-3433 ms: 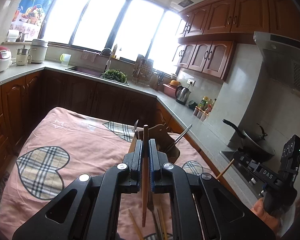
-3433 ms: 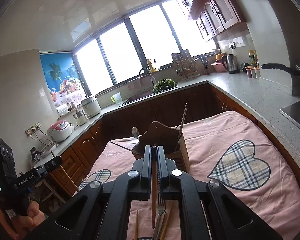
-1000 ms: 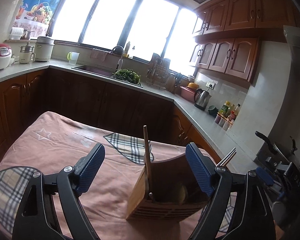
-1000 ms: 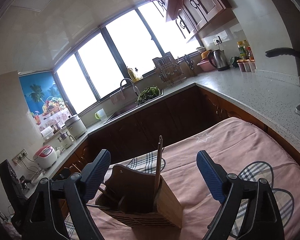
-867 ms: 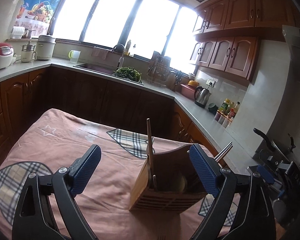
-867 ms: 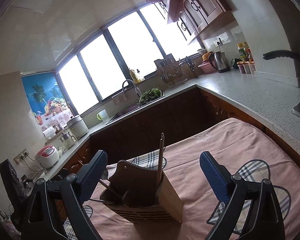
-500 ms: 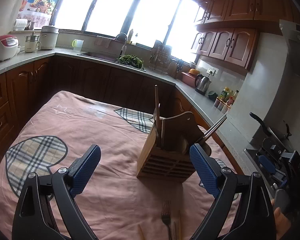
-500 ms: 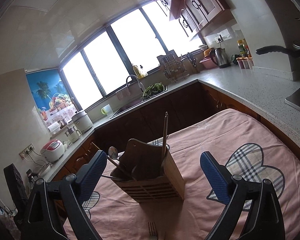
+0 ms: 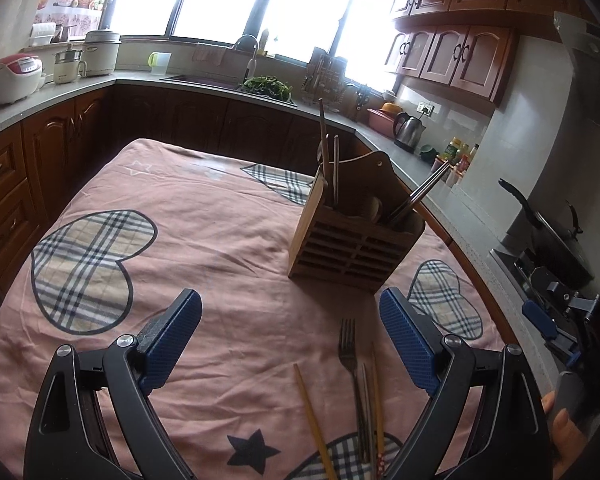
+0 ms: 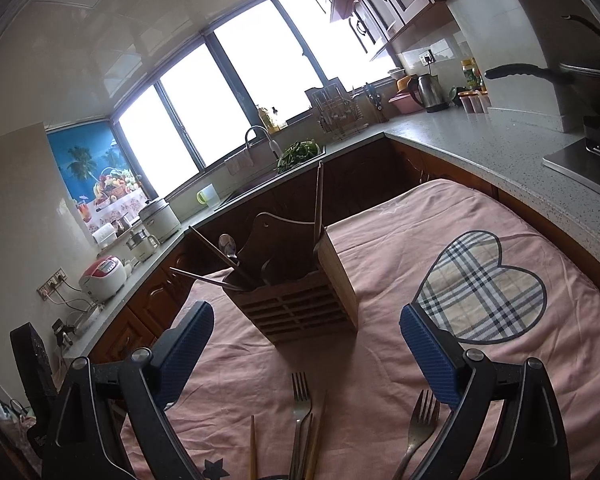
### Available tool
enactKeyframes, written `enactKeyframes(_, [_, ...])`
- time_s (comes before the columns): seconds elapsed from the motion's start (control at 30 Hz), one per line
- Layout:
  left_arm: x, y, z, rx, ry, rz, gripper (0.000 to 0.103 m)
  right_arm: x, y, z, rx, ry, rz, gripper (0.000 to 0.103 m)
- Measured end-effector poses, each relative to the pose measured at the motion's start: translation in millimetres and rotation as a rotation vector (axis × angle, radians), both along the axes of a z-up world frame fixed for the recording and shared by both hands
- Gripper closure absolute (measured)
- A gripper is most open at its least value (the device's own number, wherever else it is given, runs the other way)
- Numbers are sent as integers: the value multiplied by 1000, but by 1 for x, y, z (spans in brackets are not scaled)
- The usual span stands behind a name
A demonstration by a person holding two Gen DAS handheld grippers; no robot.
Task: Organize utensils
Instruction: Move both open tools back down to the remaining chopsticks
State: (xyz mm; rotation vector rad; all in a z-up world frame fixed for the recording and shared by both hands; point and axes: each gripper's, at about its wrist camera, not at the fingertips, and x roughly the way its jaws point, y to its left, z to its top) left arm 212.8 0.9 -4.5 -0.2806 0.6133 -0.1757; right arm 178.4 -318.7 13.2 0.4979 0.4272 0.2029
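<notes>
Evidently I held both the left gripper [image 9: 290, 334] and the right gripper [image 10: 306, 350] wide apart and empty, ready for pickup. Wooden utensil holder [image 9: 354, 232] stood at 12 o'clock; loose fork [image 9: 348, 346] and chopsticks [image 9: 314, 416] lay at 6 o'clock.

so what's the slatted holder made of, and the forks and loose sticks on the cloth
Slatted holder: looks like bamboo or light wood, matte tan with visible grain.
Forks: apparently steel, grey and dully reflective.
Loose sticks: probably bamboo chopsticks, pale yellow-tan; the finish is hard to tell.
</notes>
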Motion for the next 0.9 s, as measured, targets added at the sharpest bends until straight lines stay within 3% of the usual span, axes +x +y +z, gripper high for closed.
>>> enactKeyframes(0.4, [-23,13,-29,18,80,28,10,-23,14,-36,-21,83,25,7])
enactKeyframes(0.9, [-18,-9,-68,65,188,-35,10,-19,34,-70,-62,166,87,8])
